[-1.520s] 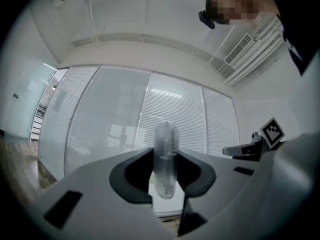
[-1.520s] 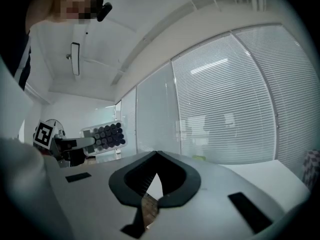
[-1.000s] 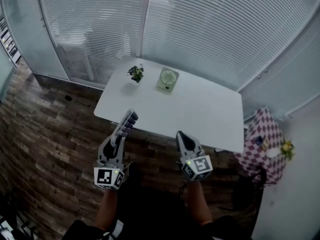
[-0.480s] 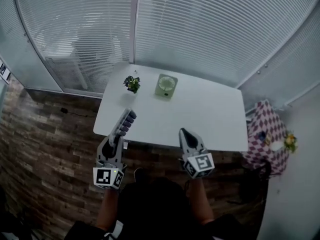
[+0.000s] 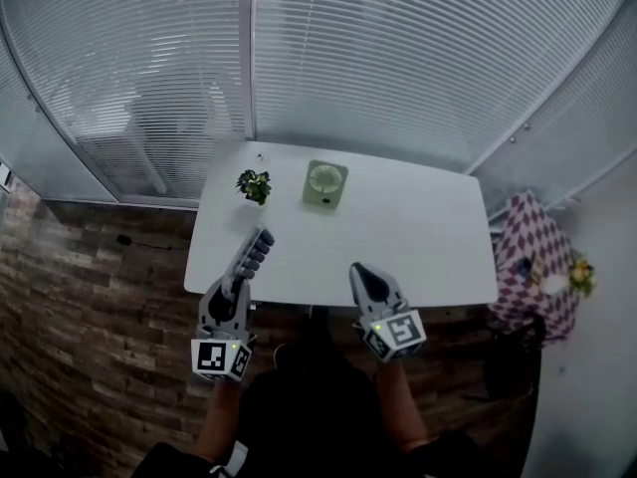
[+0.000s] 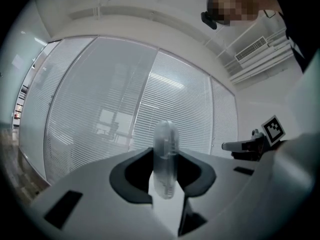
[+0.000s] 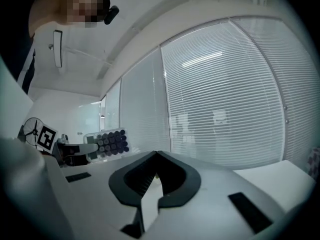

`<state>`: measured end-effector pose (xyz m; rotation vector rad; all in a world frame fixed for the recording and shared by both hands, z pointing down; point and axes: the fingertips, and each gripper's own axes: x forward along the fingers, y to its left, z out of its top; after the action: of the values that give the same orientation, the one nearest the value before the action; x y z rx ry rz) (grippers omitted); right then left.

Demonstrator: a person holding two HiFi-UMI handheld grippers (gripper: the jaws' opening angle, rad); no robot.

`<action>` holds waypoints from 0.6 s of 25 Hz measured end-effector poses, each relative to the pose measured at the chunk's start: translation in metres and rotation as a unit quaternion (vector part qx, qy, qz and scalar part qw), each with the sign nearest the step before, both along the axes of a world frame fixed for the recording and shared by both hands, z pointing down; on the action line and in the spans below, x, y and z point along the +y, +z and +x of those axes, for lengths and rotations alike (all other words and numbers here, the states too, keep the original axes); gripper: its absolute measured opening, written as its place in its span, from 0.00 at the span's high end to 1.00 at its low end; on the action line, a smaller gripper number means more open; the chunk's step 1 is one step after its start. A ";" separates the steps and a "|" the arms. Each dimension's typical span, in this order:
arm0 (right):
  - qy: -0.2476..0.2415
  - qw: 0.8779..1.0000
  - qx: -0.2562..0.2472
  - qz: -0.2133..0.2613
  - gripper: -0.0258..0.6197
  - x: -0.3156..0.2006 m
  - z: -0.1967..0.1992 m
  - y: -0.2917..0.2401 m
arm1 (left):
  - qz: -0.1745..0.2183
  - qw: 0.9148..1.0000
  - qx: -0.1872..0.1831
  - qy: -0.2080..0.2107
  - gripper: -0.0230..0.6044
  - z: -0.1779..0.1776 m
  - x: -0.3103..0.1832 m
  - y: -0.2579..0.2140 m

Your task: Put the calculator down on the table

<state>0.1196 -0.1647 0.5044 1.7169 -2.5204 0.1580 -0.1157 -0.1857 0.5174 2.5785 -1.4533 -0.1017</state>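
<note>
A pale calculator (image 5: 255, 251) with dark round keys stands on edge, clamped at its lower end by my left gripper (image 5: 242, 279). It hangs over the front left part of the white table (image 5: 408, 232), above the surface. In the left gripper view the calculator (image 6: 165, 159) shows edge-on between the jaws. The right gripper view shows its keypad (image 7: 108, 143) at the left. My right gripper (image 5: 362, 273) is shut and empty, just over the table's near edge; in its own view the right gripper (image 7: 155, 156) has its jaws meeting.
A small potted plant (image 5: 252, 184) and a pale green desk fan (image 5: 325, 184) stand at the table's far side. A checkered side table (image 5: 530, 255) sits to the right. Glass walls with blinds (image 5: 378, 58) close off the back. The floor (image 5: 90, 307) is brick-patterned.
The table has come nearer in the head view. Both grippers moved forward to its near edge, the calculator still clamped in the left one and now over the tabletop.
</note>
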 end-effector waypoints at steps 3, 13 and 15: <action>-0.008 1.000 -0.004 -0.002 0.95 -0.019 -0.003 -0.001 | 0.004 1.000 -0.001 0.007 0.80 0.006 -0.014 -0.002; -0.026 1.000 0.004 0.002 0.95 -0.063 0.002 -0.010 | 0.010 1.000 0.005 -0.017 0.80 0.008 -0.052 -0.006; -0.028 1.000 0.003 -0.002 0.95 -0.067 0.005 -0.007 | 0.002 1.000 0.015 -0.013 0.80 0.011 -0.060 -0.001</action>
<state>0.1245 -0.2315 0.4972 1.6419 -2.5588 0.1549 -0.1048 -0.2461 0.5167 2.5497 -1.4790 -0.1467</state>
